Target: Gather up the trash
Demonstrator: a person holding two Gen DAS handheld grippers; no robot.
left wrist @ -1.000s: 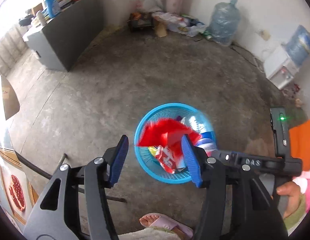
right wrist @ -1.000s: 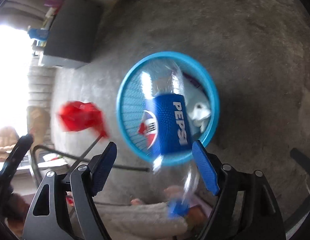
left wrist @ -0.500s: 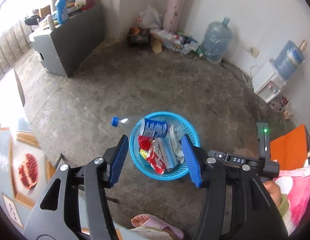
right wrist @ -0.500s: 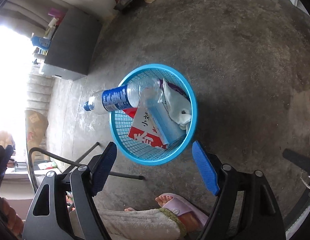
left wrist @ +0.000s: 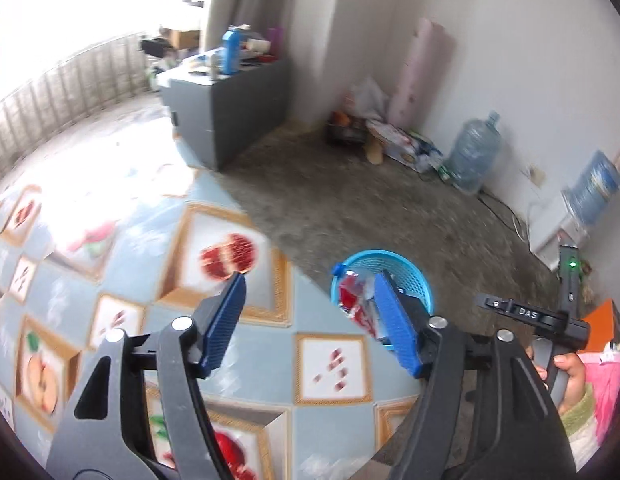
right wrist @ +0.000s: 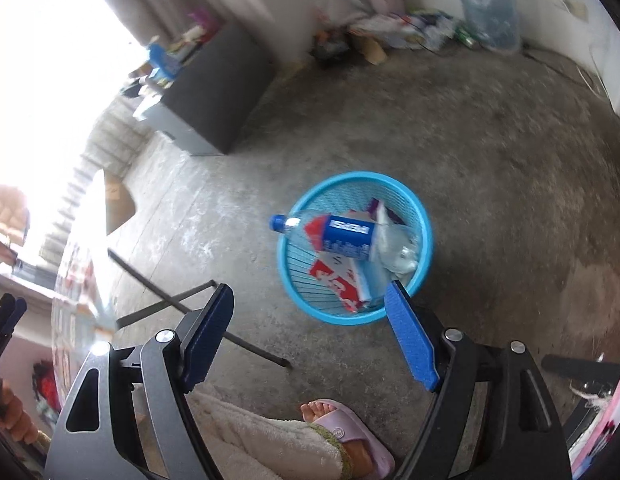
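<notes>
A blue mesh basket (right wrist: 420, 224) stands on the concrete floor. A Pepsi bottle (right wrist: 346, 236) lies across it, its blue cap over the left rim, on a red-and-white wrapper (right wrist: 334, 280) and crumpled white trash. My right gripper (right wrist: 310, 332) is open and empty, above and in front of the basket. My left gripper (left wrist: 310, 324) is open and empty over a fruit-patterned tablecloth (left wrist: 149, 280); the basket (left wrist: 410, 276) shows past the table edge, partly behind its right finger.
A grey cabinet (right wrist: 213, 108) with clutter on top stands at the back left. Water jugs (left wrist: 474, 156) and bags line the far wall. A person's slippered foot (right wrist: 342, 432) and black table legs (right wrist: 181, 300) are near the basket.
The bottle and red wrapper dropped into the basket and settled. The left gripper has lifted back over the patterned table. The right gripper has pulled up and away from the basket.
</notes>
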